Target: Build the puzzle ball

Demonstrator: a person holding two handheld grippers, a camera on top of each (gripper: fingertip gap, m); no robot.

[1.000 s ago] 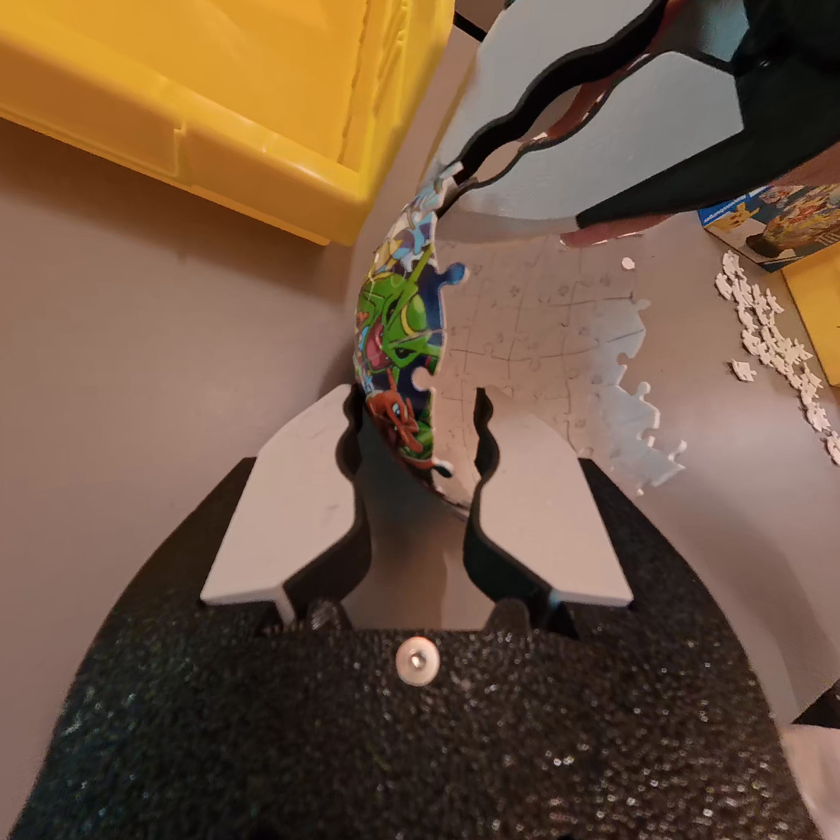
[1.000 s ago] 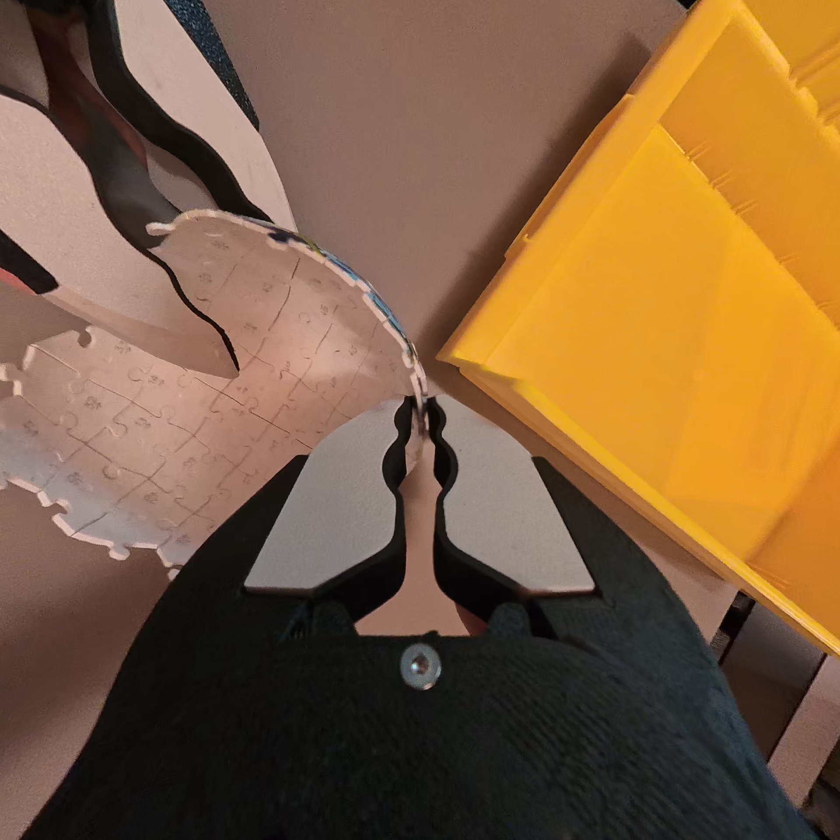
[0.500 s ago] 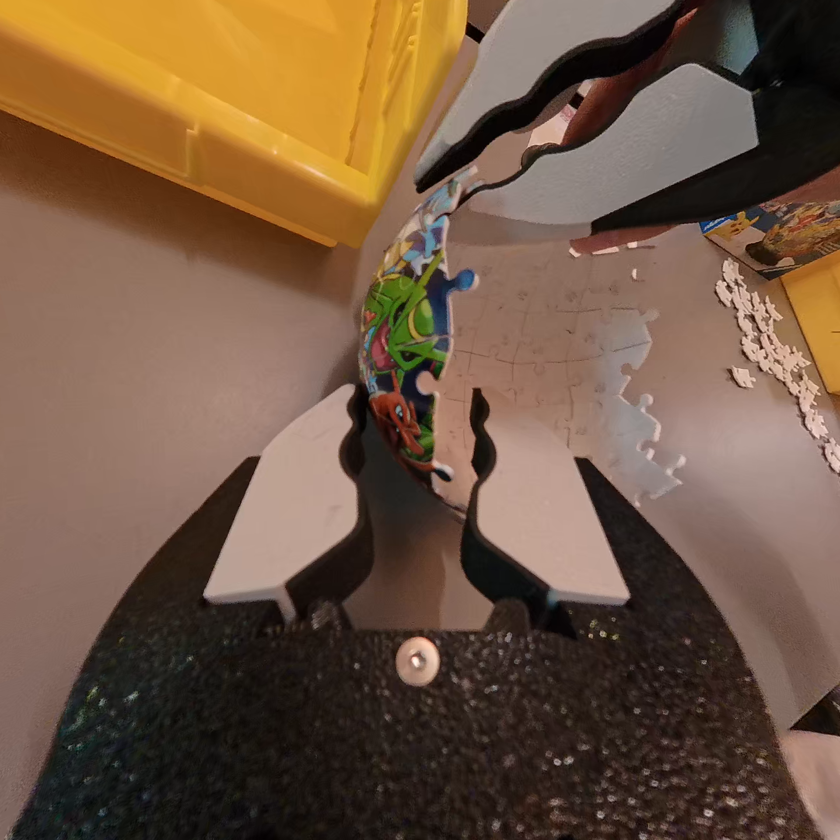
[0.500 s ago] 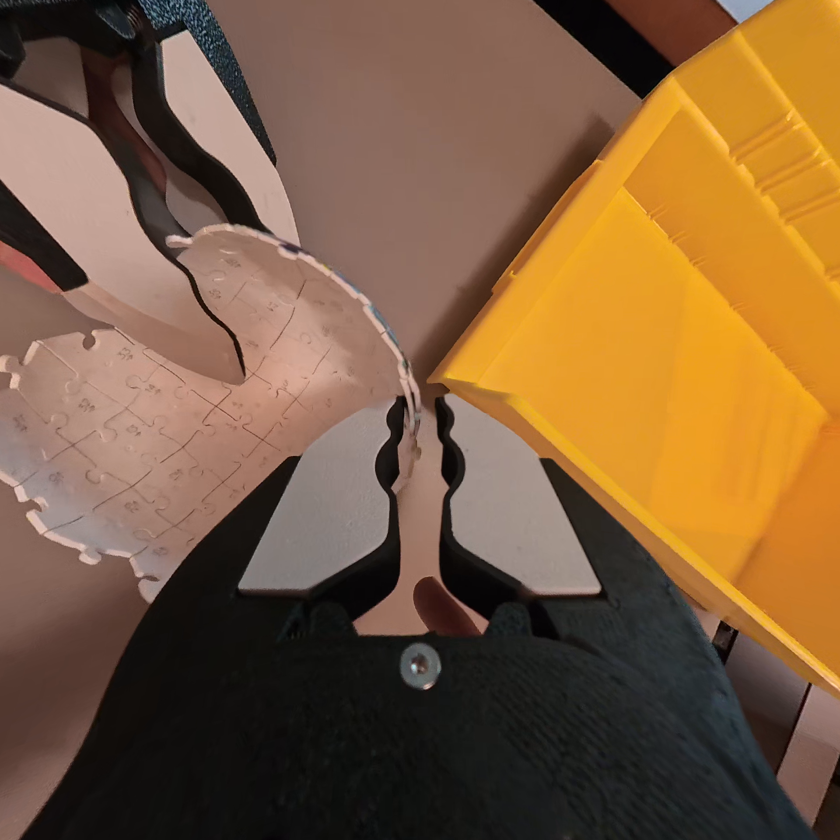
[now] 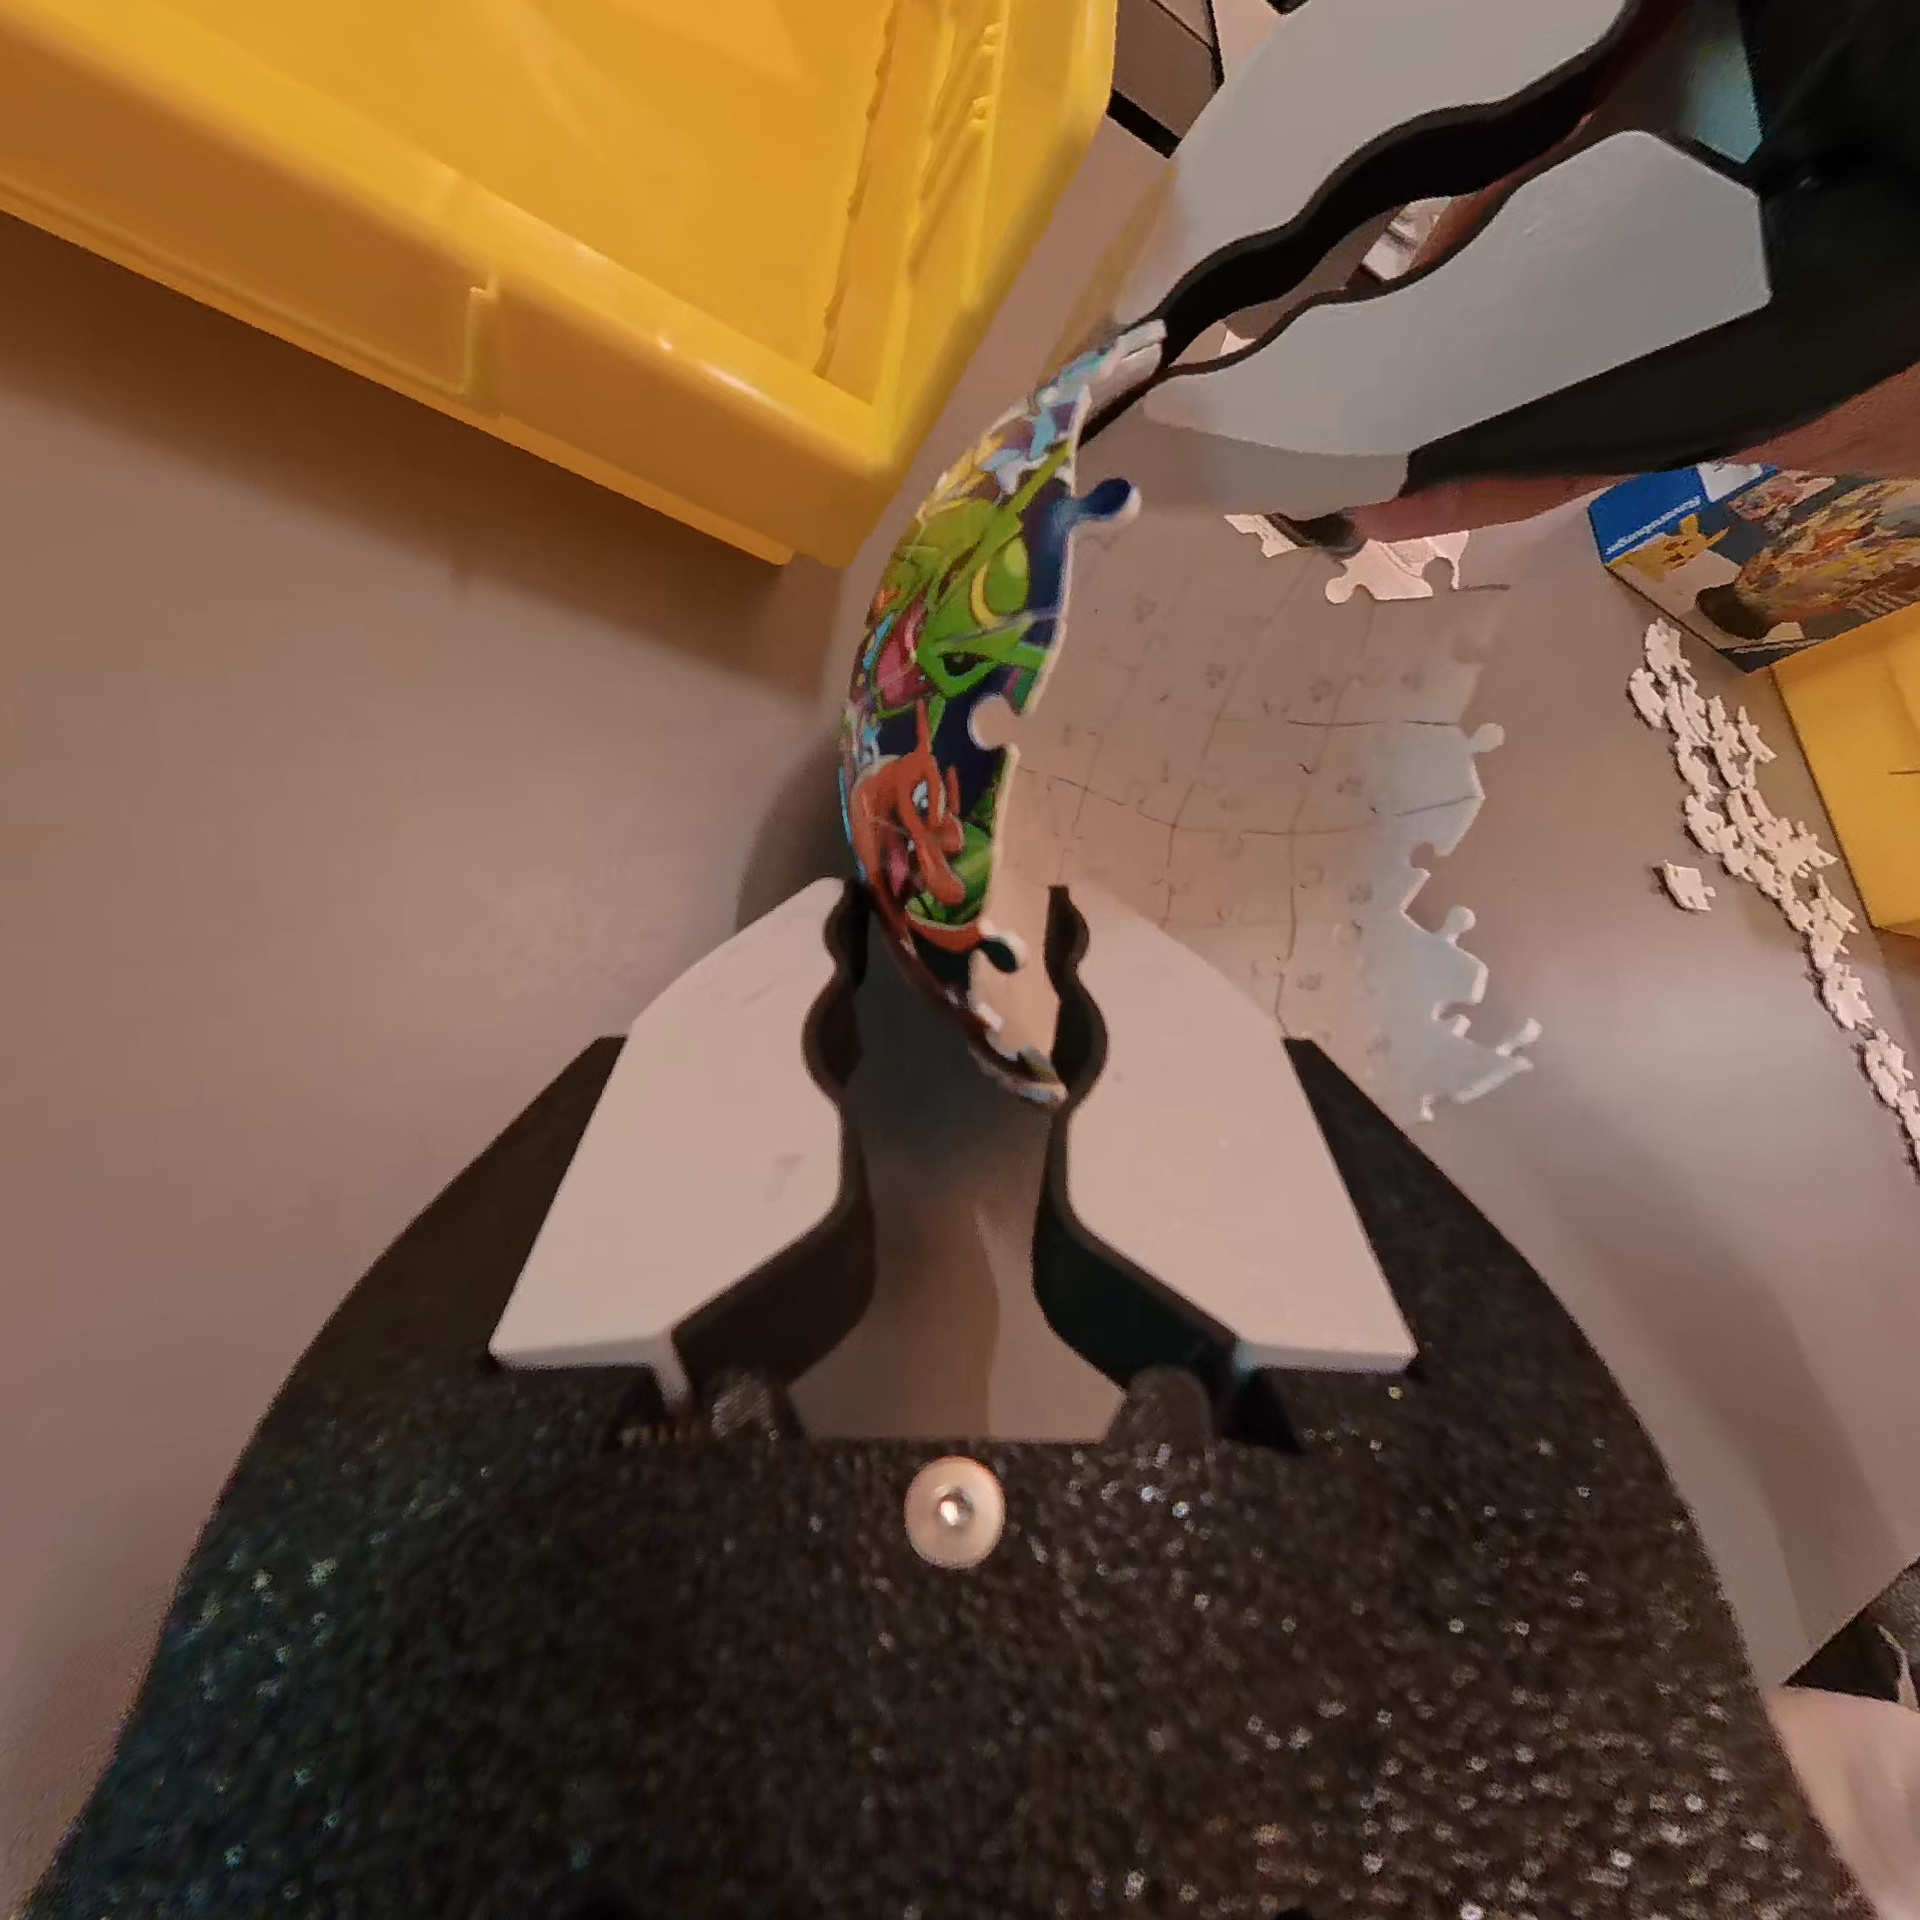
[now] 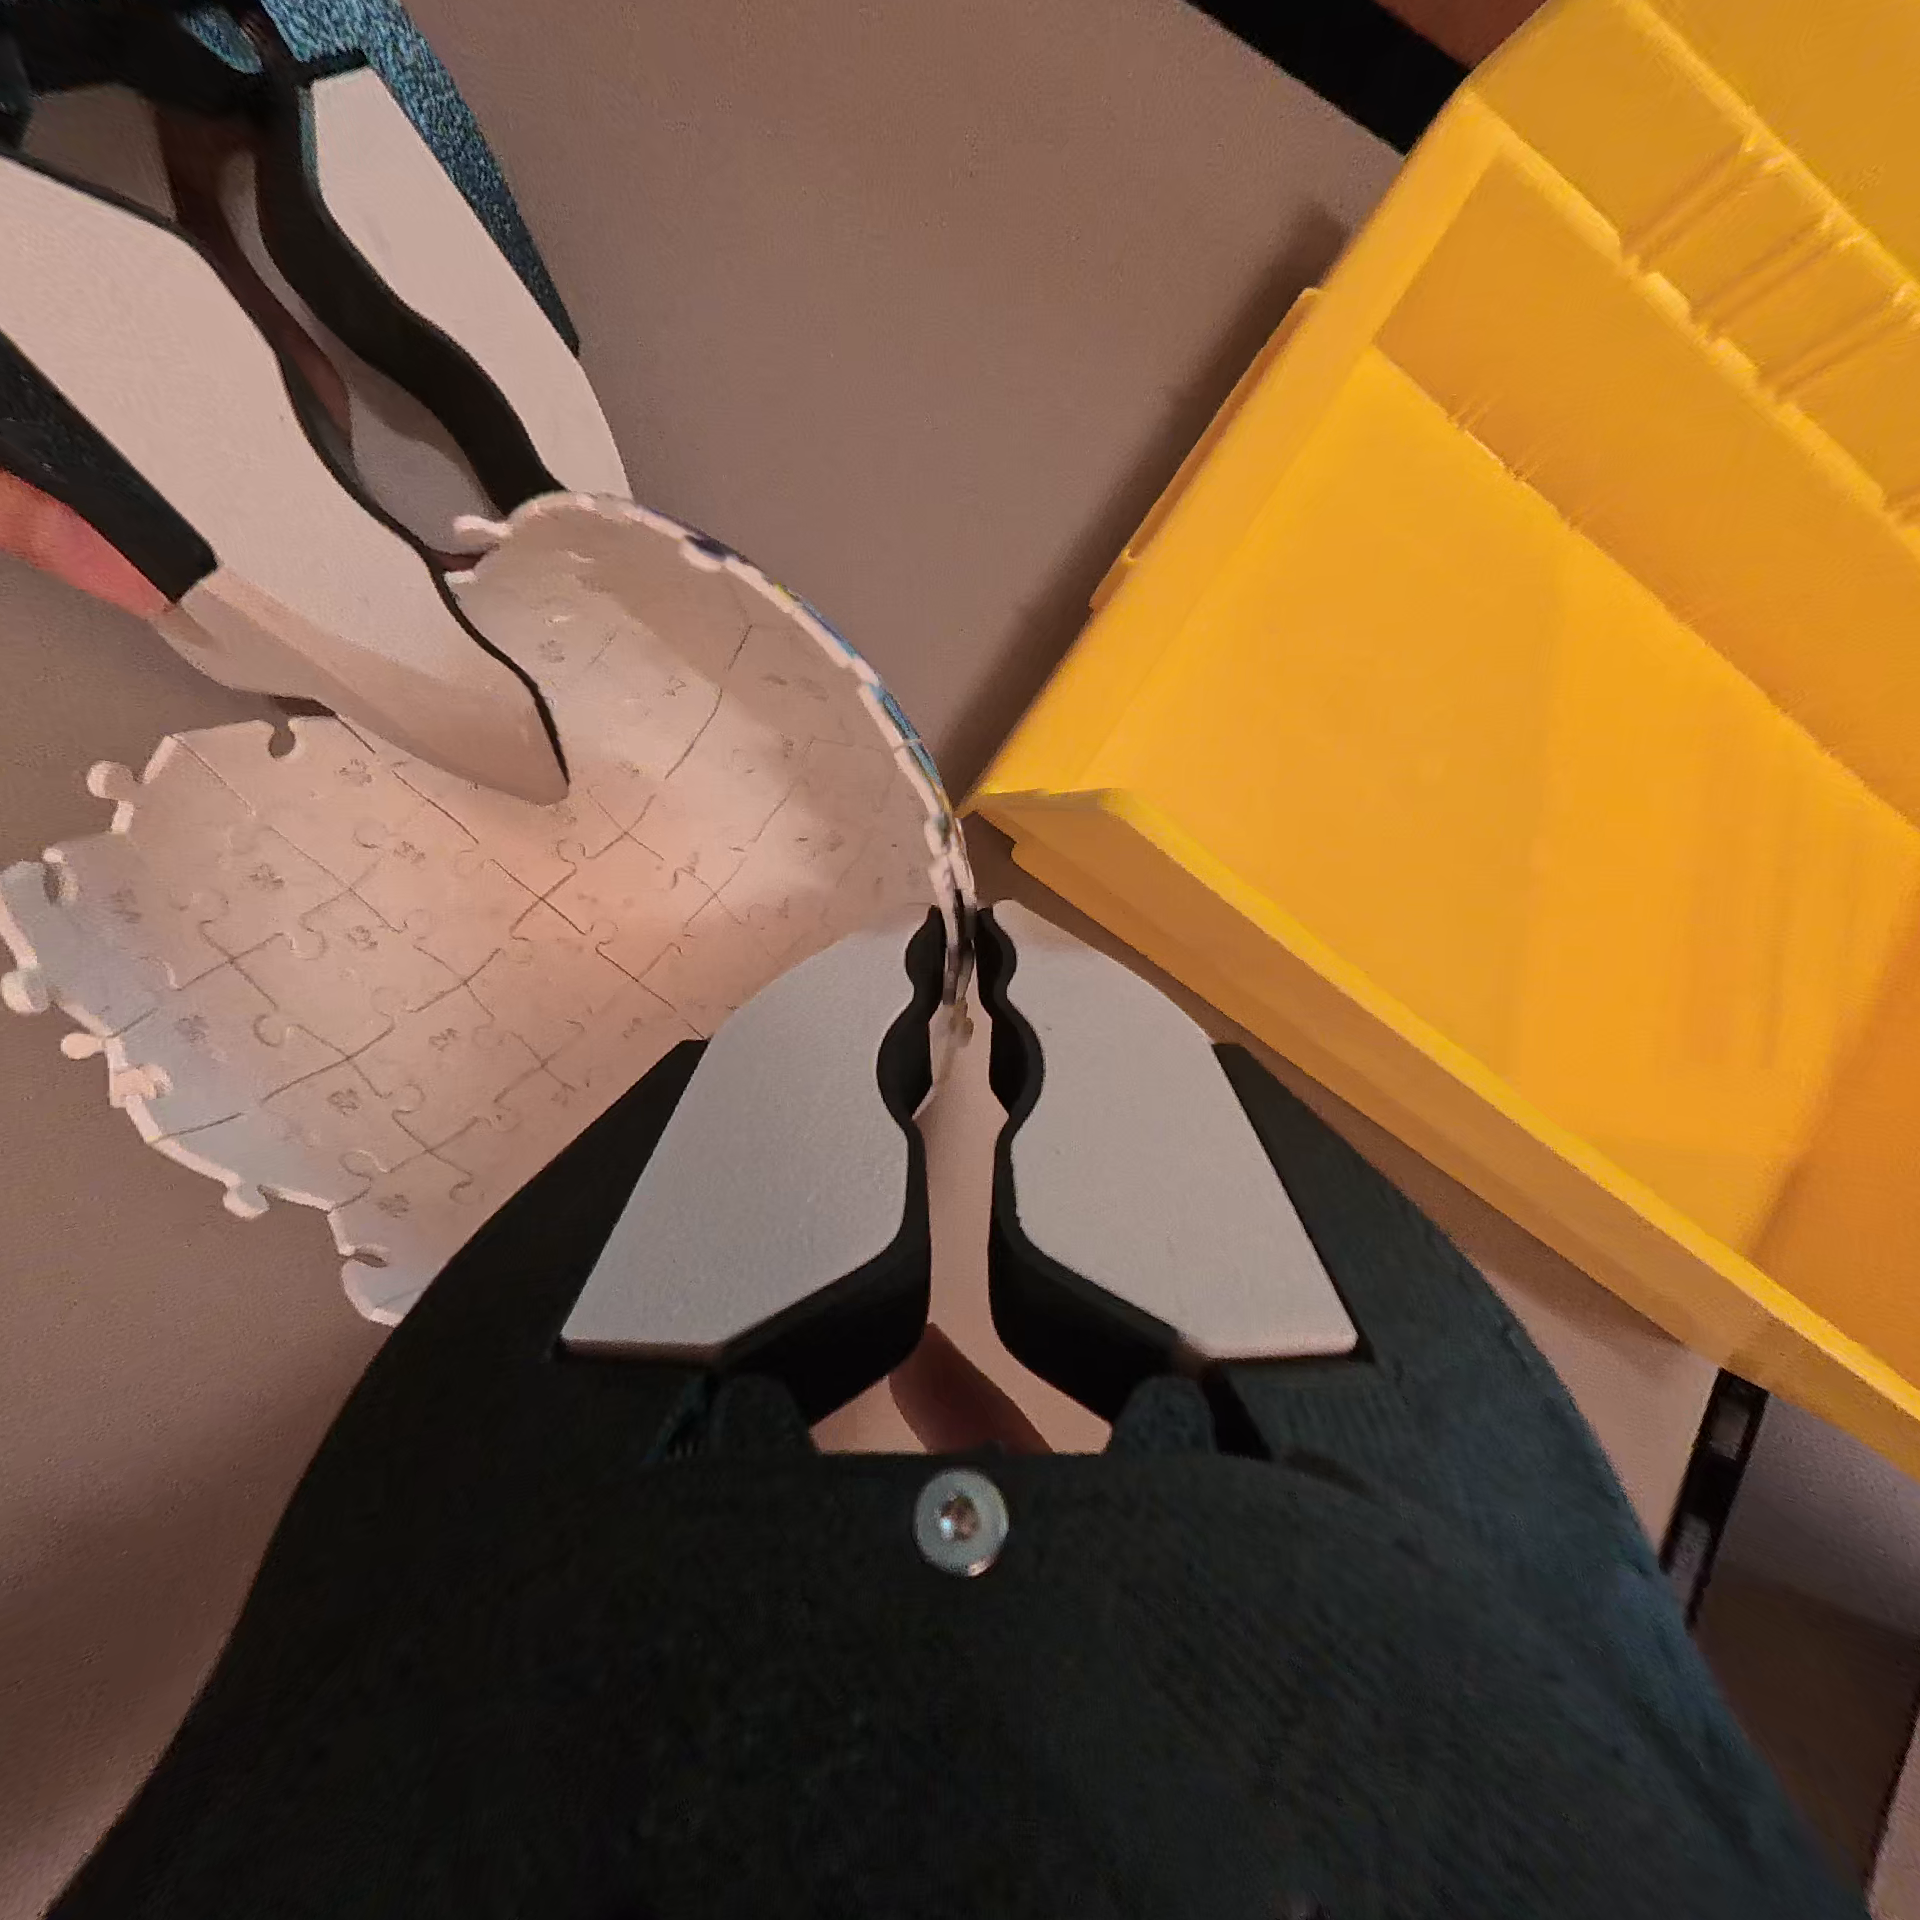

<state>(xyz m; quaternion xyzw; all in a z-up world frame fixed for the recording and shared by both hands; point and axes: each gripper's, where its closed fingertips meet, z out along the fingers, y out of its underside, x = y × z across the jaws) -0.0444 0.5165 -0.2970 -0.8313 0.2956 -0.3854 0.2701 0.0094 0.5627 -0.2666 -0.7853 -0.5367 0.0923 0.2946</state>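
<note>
A: Biggest item first: yellow bin, up on the tan table; one corner of it sits very near the shell's printed side.

B: Noted. Puzzle ball shell: a partly built curved piece, held above the table between both tools. Long axis runs roughly up and down in the left wrist view; the hollow side faces right, toward the loose pieces, and the printed side faces the bin.

A: Look of it?

B: Outside is bright print in green, orange and blue. Inside is plain white with seam lines and small marks. The free edge is ragged with tabs and notches.

A: Left gripper?

B: Jaws parted wide, straddling the shell's lower rim. The rim leans by the right finger; no clamping seen.

A: Right gripper?

B: Jaws nearly together, pinching the shell's thin rim at the tips, right next to the bin corner.

A: Smaller things?

B: Picture box at far right, a second yellow container beside it, then a line of white loose pieces on the table, well apart from the shell.
</note>
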